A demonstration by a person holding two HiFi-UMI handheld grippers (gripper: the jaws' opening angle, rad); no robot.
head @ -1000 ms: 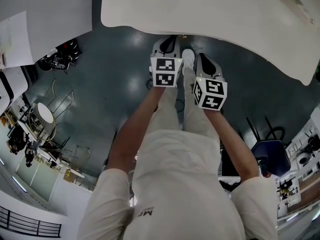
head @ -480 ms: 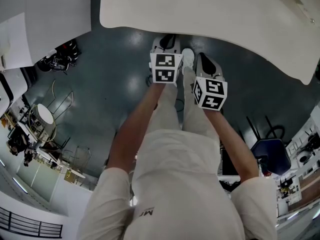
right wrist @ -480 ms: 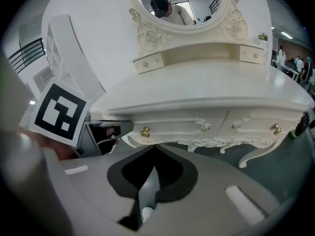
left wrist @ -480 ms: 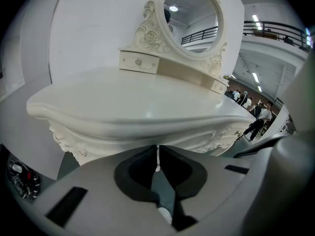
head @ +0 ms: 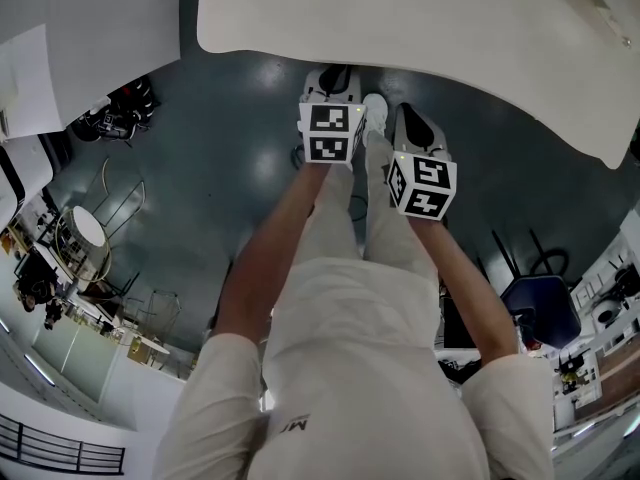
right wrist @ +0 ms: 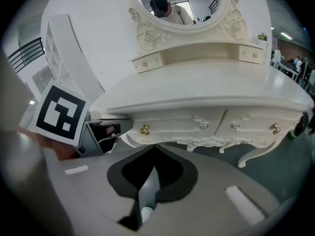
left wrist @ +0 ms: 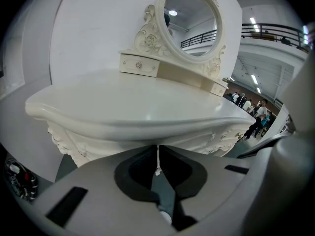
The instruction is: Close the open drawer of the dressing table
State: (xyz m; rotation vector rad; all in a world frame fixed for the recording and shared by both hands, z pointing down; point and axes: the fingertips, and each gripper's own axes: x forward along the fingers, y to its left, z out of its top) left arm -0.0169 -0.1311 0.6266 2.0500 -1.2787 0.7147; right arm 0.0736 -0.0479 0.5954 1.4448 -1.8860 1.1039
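Both grippers had jaws pressed together, nothing in them: left gripper [left wrist: 157, 154] low at the table's [left wrist: 128, 107] front edge, right gripper [right wrist: 155, 149] just beside it, facing the gold-knobbed drawer [right wrist: 167, 124] under the tabletop.

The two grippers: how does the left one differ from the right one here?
The left gripper is held further forward, reaching the edge of the dressing table; the right gripper sits a little behind it. The left gripper's camera sees mostly tabletop, while the right gripper's sees the front drawers. Both have jaws shut on nothing.
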